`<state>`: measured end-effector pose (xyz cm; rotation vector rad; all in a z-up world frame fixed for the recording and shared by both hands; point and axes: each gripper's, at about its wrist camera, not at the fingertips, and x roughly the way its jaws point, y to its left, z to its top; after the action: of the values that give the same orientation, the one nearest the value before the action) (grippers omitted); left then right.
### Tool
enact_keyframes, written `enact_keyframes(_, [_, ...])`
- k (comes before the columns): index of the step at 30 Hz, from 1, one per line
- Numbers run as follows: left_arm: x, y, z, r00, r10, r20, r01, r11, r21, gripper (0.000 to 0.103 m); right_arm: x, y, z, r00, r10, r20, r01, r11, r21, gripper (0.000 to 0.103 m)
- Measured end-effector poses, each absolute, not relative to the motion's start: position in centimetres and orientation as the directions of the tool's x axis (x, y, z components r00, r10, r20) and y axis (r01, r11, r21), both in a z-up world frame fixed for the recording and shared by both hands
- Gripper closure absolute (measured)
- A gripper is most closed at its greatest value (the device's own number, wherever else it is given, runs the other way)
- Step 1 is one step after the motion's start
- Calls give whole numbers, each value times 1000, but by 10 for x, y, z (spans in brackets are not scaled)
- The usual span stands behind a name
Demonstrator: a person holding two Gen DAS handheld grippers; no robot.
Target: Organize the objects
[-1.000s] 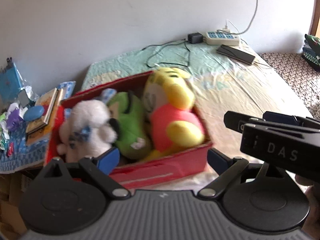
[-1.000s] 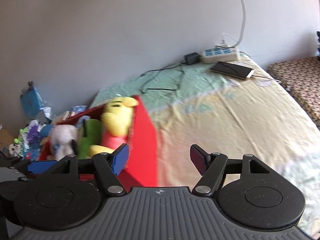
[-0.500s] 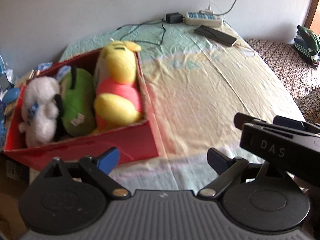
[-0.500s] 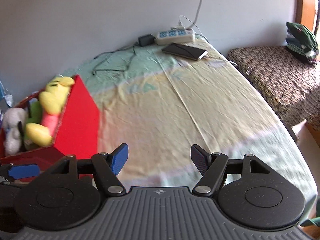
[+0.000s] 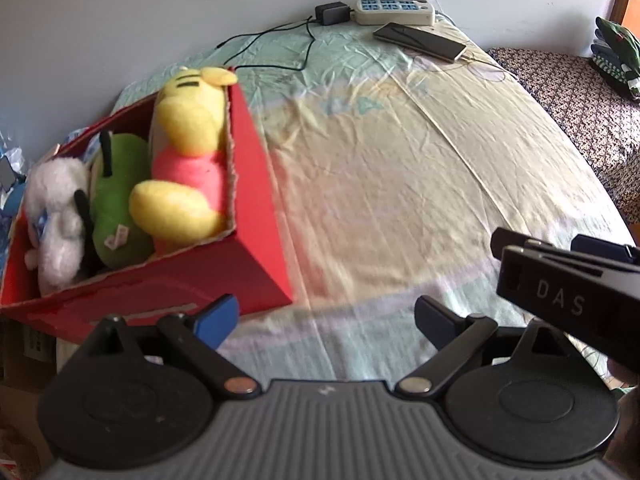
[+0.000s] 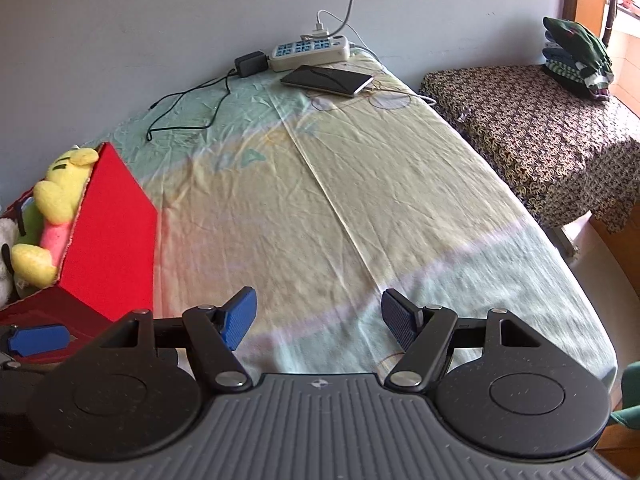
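A red cardboard box (image 5: 256,216) stands at the left edge of the bed and holds three plush toys: a yellow bear in a pink shirt (image 5: 188,160), a green one (image 5: 116,200) and a white dog (image 5: 56,208). The same box (image 6: 112,240) shows at the left of the right wrist view. My left gripper (image 5: 326,318) hangs open over the sheet just right of the box's near corner, nothing between its fingers. My right gripper (image 6: 318,320) is open too, above bare sheet; its black body (image 5: 568,292) juts in at the right of the left wrist view.
A power strip (image 6: 310,52), a black charger (image 6: 250,63) with its cable and a dark phone (image 6: 326,80) lie at the far end of the bed (image 6: 360,200) by the wall. A patterned bench (image 6: 540,132) with folded clothes (image 6: 576,56) stands to the right.
Both grippers swung right and dipped, away from the box. The box slid from the centre to the left of both views, and more bed and the bench came into sight.
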<state>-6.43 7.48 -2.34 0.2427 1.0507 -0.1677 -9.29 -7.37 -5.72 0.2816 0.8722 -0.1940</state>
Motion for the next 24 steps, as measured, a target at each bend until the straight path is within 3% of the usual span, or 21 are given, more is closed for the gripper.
enact_keyframes(24, [-59,100,-39,441,62,-895,155,977,144,7,-84,-47,-68,606,46,-794,181,964,194,31])
